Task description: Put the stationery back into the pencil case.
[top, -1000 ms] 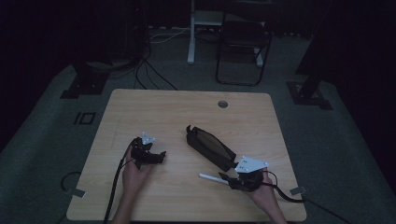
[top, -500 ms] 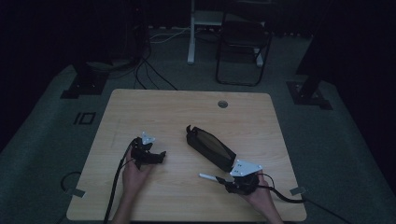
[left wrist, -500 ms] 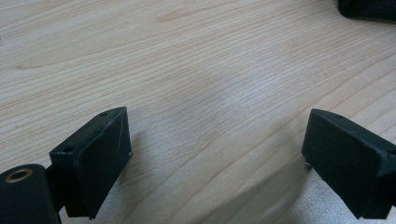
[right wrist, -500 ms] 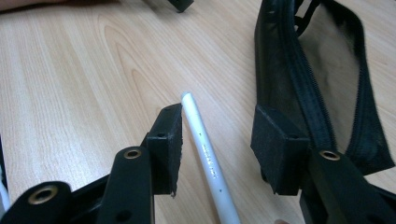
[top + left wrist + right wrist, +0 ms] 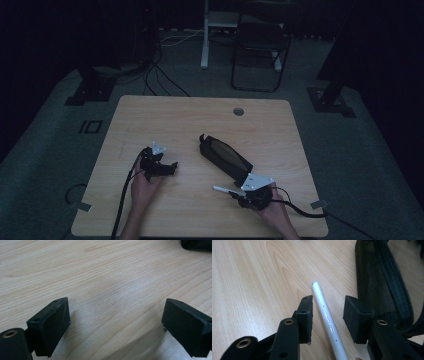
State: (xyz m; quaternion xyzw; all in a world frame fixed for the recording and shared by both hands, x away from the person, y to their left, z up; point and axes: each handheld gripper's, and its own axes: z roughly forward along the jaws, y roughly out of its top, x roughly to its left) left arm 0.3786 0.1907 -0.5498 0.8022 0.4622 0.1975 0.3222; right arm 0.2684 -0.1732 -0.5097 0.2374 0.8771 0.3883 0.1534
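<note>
Wooden table [image 5: 249, 277]: right gripper view reveals white pen [image 5: 328, 317] between closing jaws.

My left gripper [image 5: 167, 167] rests near the table's left edge, jaws spread wide. My right gripper [image 5: 328, 315], near the front right corner, has just been closing, jaws still apart.

This looks like a darkened lab or recording studio rather than a home. A lone light-wood table [image 5: 165, 112] with a cable grommet hole [image 5: 238, 111] stands on grey carpet [image 5: 350, 150], ringed by black stand bases [image 5: 87, 90], loose cables [image 5: 160, 75] and a dark folding chair [image 5: 260, 55].
</note>
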